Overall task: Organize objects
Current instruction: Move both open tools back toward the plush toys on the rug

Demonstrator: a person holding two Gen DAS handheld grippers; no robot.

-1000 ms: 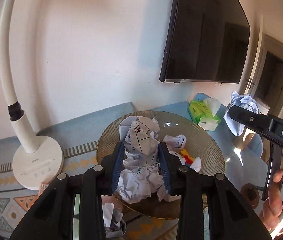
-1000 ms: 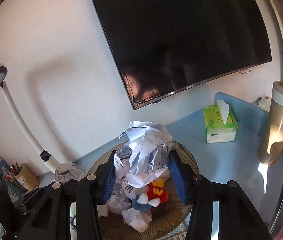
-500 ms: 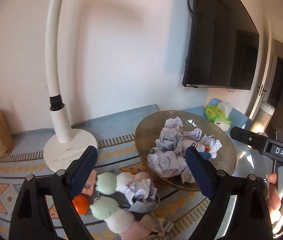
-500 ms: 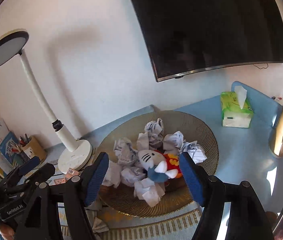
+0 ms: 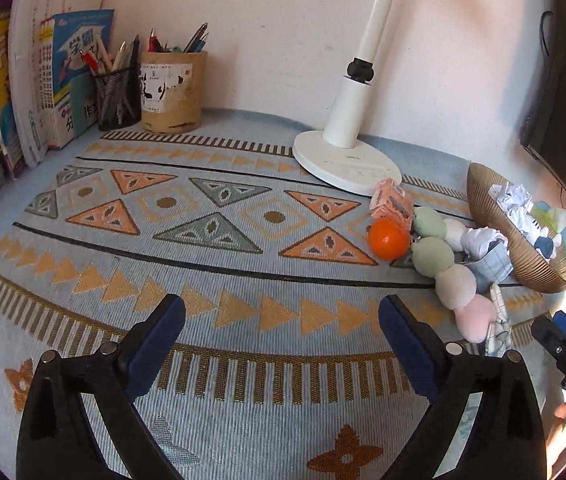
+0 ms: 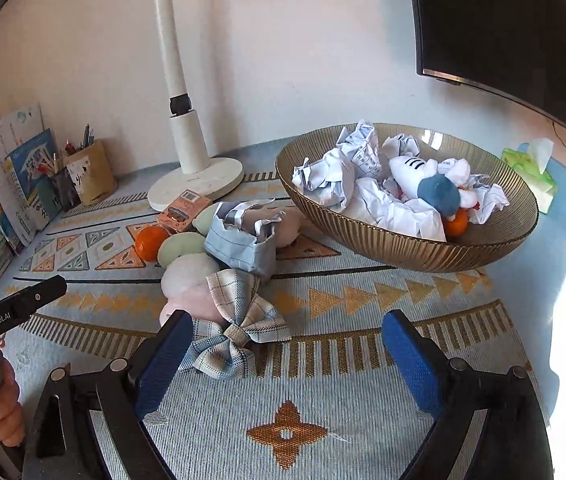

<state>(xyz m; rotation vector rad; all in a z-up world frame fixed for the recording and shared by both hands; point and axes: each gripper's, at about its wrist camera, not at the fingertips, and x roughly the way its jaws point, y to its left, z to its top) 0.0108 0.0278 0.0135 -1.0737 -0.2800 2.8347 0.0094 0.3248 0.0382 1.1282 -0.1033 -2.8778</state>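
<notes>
Both grippers hang over the patterned mat point(image 6: 363, 380) with their blue pads spread wide and nothing between them. The left gripper point(image 5: 281, 334) hovers over bare mat, and the loose things lie well off to its right. The right gripper point(image 6: 287, 344) sits closer to them: a checked cloth bow point(image 6: 239, 332) lies just ahead of its left pad, partly touching the pad's tip in that view.

Beyond the bow, a string of soft plush balls point(image 6: 189, 272) in green, cream and pink runs across the mat, and a folded blue paper box point(image 6: 243, 240) rests against them. An orange ball point(image 6: 151, 242) and a small pink carton point(image 6: 181, 210) lie just behind, near the round base of the white desk lamp point(image 6: 195, 184).

Further right, the ribbed golden bowl point(image 6: 403, 244) holds crumpled paper wads point(image 6: 331, 176) and a white plush toy point(image 6: 415, 168) with a blue part. A green tissue pack point(image 6: 531, 172) stands behind the bowl. At the far left of the desk, pen holders point(image 5: 151, 88) and books point(image 5: 43, 76) stand against the wall.
</notes>
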